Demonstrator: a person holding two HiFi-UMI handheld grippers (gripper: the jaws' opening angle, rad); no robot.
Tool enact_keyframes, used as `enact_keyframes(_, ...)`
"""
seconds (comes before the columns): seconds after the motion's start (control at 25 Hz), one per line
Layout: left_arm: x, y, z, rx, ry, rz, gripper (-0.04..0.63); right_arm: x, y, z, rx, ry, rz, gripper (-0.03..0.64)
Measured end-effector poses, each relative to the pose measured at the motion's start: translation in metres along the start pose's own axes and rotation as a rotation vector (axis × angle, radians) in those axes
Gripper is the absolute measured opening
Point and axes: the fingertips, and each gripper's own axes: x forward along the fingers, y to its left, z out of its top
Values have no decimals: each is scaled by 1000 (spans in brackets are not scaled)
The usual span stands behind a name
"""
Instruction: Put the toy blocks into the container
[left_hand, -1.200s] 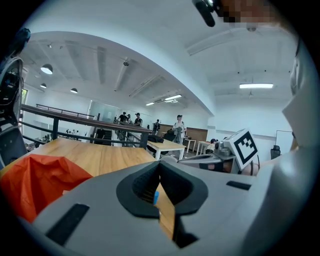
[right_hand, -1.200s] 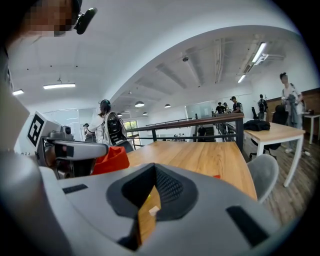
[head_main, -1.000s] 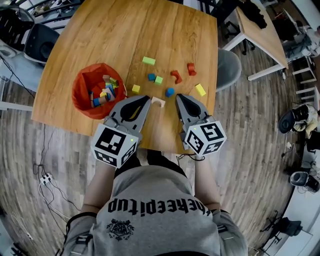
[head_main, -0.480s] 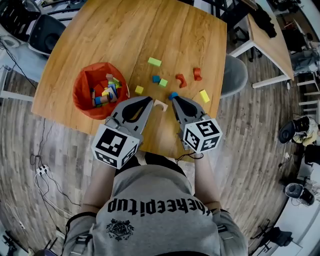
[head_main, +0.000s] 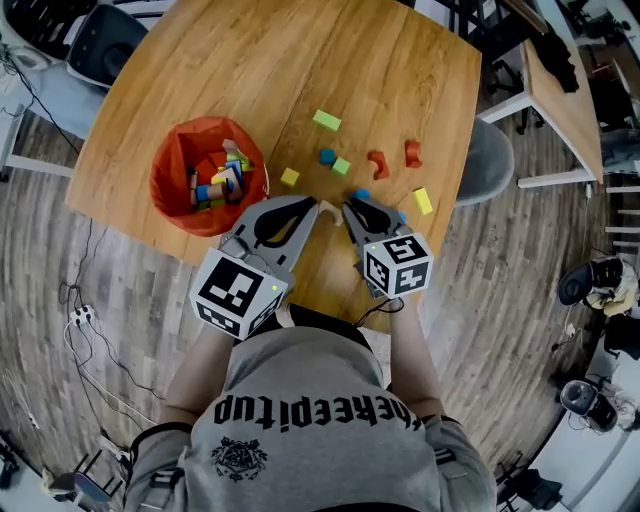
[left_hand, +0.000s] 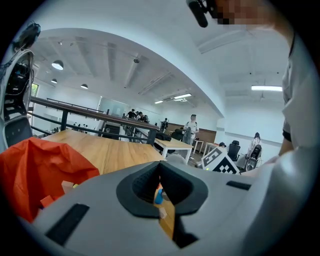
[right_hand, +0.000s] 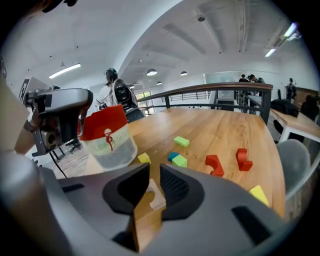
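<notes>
A red container (head_main: 208, 175) with several blocks inside stands at the table's left. A pale wooden arch block (head_main: 325, 208) lies on the table between my two grippers. My right gripper (head_main: 349, 208) sits low just right of it. Its jaws have just been opening and now stand a little apart. The arch block (right_hand: 154, 197) shows through their gap, ahead of the tips and not gripped. My left gripper (head_main: 311, 206) is shut and empty, left of the arch. Loose green (head_main: 326, 120), blue (head_main: 327, 156), yellow (head_main: 290, 177) and red (head_main: 378, 163) blocks lie beyond.
A blue cylinder (head_main: 362, 194) peeks out beside the right gripper. A second red block (head_main: 412, 153) and a yellow wedge (head_main: 424, 201) lie near the table's right edge. A grey chair (head_main: 490, 160) stands past that edge. The table's front edge (head_main: 300, 290) is under the grippers.
The right gripper has dropped toward the table and closed in on the wooden arch, and its jaws have parted. The left gripper has stayed about where it was.
</notes>
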Motion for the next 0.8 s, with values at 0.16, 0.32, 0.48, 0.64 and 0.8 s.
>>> enact_keyframes(0.16,3,3,-3,-11,7,8,15,13,-1,-10,-24,52,30,91)
enact_keyframes(0.32,4,7,-5,-20,10,18,15,23,-1,-20,-40,98,56,104)
enact_keyframes(0.48,5,11,-6,-32,13,28,15,32,2,-32,-82,163,78,122)
enact_keyframes(0.64,5,12,-8,-42,20,30,15,40,2,-44,-109,217,88,129)
enact_keyframes(0.8,6,15,-10,-48,21,34,15,45,4,-55,-134,263,96,129)
